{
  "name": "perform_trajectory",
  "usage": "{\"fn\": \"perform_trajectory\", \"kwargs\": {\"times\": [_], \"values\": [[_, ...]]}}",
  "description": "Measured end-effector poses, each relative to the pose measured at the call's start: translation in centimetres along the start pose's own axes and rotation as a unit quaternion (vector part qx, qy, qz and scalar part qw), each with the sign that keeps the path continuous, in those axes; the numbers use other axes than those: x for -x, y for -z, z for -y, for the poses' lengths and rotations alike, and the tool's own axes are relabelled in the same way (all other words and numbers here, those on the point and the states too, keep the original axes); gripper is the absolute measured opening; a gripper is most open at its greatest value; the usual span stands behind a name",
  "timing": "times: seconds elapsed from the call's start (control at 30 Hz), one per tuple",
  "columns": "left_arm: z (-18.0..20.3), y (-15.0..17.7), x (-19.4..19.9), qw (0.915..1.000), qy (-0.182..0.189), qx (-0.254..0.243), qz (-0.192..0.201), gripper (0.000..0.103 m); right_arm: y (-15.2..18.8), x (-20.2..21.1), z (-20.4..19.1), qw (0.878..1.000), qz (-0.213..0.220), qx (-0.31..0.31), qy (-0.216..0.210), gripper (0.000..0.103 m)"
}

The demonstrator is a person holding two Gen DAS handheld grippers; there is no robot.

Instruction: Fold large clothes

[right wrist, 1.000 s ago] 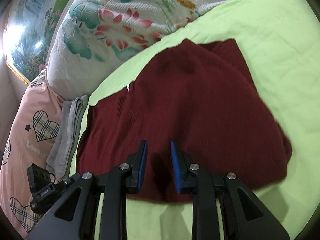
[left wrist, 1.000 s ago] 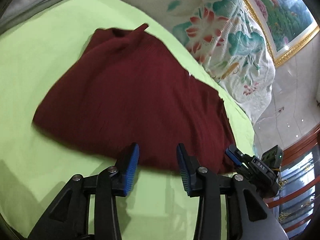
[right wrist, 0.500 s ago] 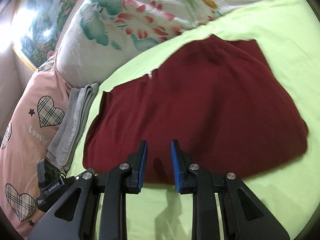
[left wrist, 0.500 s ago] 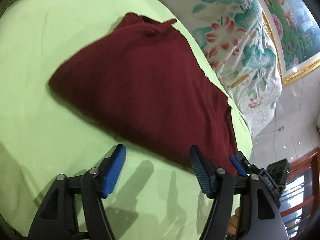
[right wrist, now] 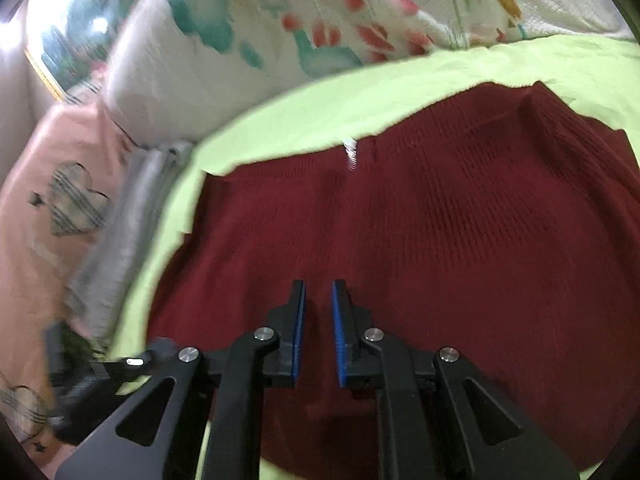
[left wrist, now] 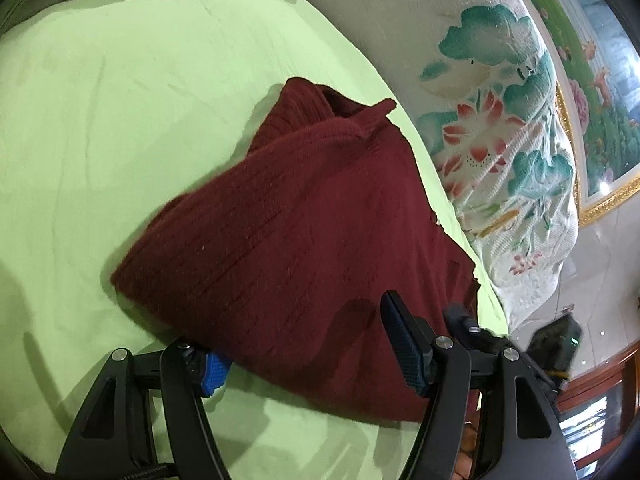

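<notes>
A dark red knitted sweater (left wrist: pixel 304 216) lies folded on a light green bed sheet (left wrist: pixel 100 100). My left gripper (left wrist: pixel 308 344) is wide open at the sweater's near edge; its left finger is tucked under the cloth and its right finger (left wrist: pixel 404 352) rests on top. In the right wrist view the sweater (right wrist: pixel 440 216) fills the middle, with a small white tag (right wrist: pixel 350 152) at its far edge. My right gripper (right wrist: pixel 318 320) hovers over the sweater's near part, jaws narrowly apart and holding nothing.
A floral quilt (left wrist: pixel 500 120) is bunched along the far side of the bed. A grey folded cloth (right wrist: pixel 120 232) and a pink pillow with plaid hearts (right wrist: pixel 52 208) lie to the left. The other gripper's body (left wrist: pixel 560 336) shows at the right.
My left gripper moved forward to the sweater's edge, its left finger sliding under the cloth. My right gripper moved forward over the sweater and stays narrowly apart.
</notes>
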State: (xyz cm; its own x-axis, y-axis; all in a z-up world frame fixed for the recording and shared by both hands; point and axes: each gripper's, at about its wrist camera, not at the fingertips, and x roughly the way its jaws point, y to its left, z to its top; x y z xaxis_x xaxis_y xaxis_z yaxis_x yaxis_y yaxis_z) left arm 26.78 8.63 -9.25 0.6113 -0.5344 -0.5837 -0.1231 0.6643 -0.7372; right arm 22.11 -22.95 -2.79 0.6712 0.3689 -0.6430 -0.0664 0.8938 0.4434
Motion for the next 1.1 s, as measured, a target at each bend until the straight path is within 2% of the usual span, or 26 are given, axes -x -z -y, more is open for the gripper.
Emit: {"fn": "perform_trajectory", "kwargs": {"times": [0.03, 0.13, 0.2, 0.23, 0.27, 0.43, 0.6, 0.67, 0.7, 0.8, 0.87, 0.9, 0.97, 1.03, 1.1], "values": [[0.0, -0.1, -0.1, 1.0, 0.0, -0.001, 0.002, 0.067, 0.1, -1.2, 0.4, 1.0, -0.021, -0.003, 0.001, 0.009], [0.1, -0.4, -0.3, 1.0, 0.001, 0.0, 0.007, 0.062, 0.3, -2.0, 0.8, 1.0, -0.025, 0.006, -0.002, 0.006], [0.2, -0.8, -0.6, 0.9999, 0.005, -0.005, 0.008, 0.043, 0.2, -2.0, 0.8, 0.999, -0.032, 0.012, -0.003, 0.006], [0.3, -0.8, -0.8, 0.9999, 0.008, -0.006, 0.006, 0.027, 0.3, -2.0, 0.9, 0.999, -0.032, 0.015, -0.005, 0.006], [0.5, -1.0, -0.9, 0.9999, 0.011, -0.007, 0.005, 0.016, 0.3, -2.1, 1.0, 0.999, -0.033, 0.014, -0.008, 0.006], [4.5, -1.2, 0.7, 0.9968, 0.033, -0.068, 0.028, 0.012, 0.0, -2.1, 1.9, 0.999, -0.036, -0.004, -0.027, 0.006], [11.1, -0.5, 1.6, 0.9843, 0.083, -0.153, 0.028, 0.012, -0.1, -1.7, 2.3, 0.998, -0.038, -0.022, -0.044, 0.006], [14.2, 0.7, 0.9, 0.9766, 0.093, -0.194, 0.015, 0.012, -0.4, -0.8, 4.0, 0.993, -0.043, -0.068, -0.088, 0.007], [15.6, 1.4, 0.4, 0.9724, 0.094, -0.213, 0.008, 0.012, -0.5, -0.1, 5.1, 0.99, -0.042, -0.091, -0.104, 0.011], [19.4, 4.5, -2.3, 0.9566, 0.098, -0.274, -0.021, 0.012, -0.8, 3.6, 9.9, 0.977, 0.003, -0.168, -0.131, 0.014], [21.3, 7.2, -5.0, 0.9442, 0.095, -0.312, -0.051, 0.012, -0.7, 5.7, 13.6, 0.958, 0.029, -0.232, -0.164, 0.028], [21.8, 8.5, -6.4, 0.9376, 0.083, -0.332, -0.064, 0.012, -0.7, 6.4, 15.1, 0.948, 0.039, -0.255, -0.183, 0.041], [22.4, 11.4, -9.1, 0.923, 0.041, -0.374, -0.083, 0.012, -0.8, 7.4, 17.1, 0.934, 0.052, -0.277, -0.219, 0.048], [22.8, 13.7, -10.5, 0.9019, -0.001, -0.426, -0.073, 0.012, -1.3, 7.9, 17.5, 0.933, 0.046, -0.27, -0.231, 0.061], [23.2, 15.0, -10.4, 0.8847, -0.022, -0.462, -0.057, 0.012, -1.7, 7.7, 17.3, 0.936, 0.033, -0.257, -0.237, 0.067]]}}
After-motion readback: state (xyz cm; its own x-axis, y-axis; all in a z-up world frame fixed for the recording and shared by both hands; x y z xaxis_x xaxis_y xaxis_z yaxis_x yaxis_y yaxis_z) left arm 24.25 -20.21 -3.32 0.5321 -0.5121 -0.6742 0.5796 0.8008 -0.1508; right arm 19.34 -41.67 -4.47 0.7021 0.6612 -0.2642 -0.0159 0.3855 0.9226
